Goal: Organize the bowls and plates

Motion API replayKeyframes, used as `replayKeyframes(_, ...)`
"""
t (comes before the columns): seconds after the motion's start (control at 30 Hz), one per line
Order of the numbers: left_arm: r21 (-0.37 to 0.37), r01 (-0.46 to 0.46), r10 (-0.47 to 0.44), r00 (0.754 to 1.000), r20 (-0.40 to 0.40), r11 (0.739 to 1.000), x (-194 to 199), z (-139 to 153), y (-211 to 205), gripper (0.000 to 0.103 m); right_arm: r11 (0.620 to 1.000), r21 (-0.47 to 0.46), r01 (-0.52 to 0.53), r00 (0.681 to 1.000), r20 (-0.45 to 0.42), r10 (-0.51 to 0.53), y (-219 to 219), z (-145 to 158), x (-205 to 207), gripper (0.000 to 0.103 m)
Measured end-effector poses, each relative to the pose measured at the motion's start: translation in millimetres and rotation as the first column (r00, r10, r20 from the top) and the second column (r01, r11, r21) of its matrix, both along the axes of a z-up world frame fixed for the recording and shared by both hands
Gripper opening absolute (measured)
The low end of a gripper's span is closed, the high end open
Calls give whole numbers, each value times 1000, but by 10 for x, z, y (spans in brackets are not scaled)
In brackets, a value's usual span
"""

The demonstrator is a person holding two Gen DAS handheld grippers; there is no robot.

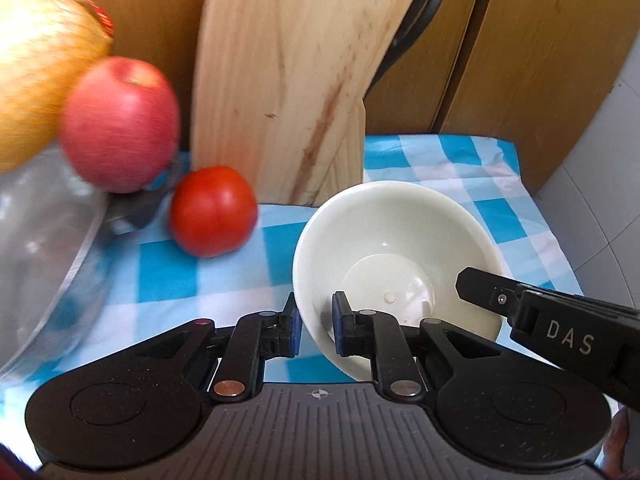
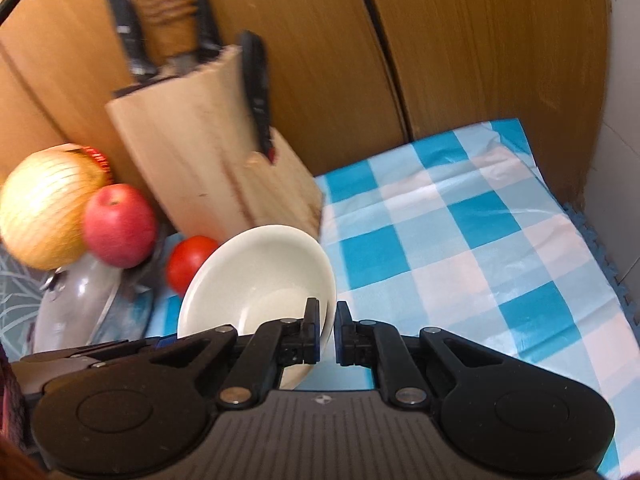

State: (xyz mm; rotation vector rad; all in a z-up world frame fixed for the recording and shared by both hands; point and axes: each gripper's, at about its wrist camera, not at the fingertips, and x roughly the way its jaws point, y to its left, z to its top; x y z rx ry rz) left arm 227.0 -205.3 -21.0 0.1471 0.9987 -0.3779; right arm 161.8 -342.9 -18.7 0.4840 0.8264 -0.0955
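checked cloth (image 2: 460, 248) bare at right; both tongs, left (image 1: 316, 326) and right (image 2: 328, 330), clamped on white bowl (image 1: 384, 236) rim; knife block (image 1: 288, 92) behind

The white bowl (image 1: 394, 248) (image 2: 260, 276) is tilting over the blue checked cloth (image 1: 480, 200) (image 2: 460, 240), its glossy inside showing, empty.

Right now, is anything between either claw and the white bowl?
Nothing visible. The left claw pinches the white bowl at its near rim, and the right claw grips the opposite rim. The tomato sits apart, off to the left.
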Motion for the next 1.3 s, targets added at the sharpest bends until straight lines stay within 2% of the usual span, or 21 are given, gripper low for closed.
replayKeyframes(0.4,-22,-47,49,991,121,999,-628,675,728,22,996,-27,-83,991,104,85,703,632,-461,9)
replayKeyframes(0.67,-26,-91,95,979,178,995,-968,965,1188,22,989,-36,-143,978,149,147,1179,873,-741,9)
replayKeyframes(1.1,-28,-139,142,968,206,990,-1409,1049,1736,24,976,-30,-217,961,170,219,1666,938,-1096,9)
replayKeyframes(1.3,-18,-148,148,965,218,989,-1580,1023,1877,25,971,-17,-240,958,156,239,1791,848,-1210,10)
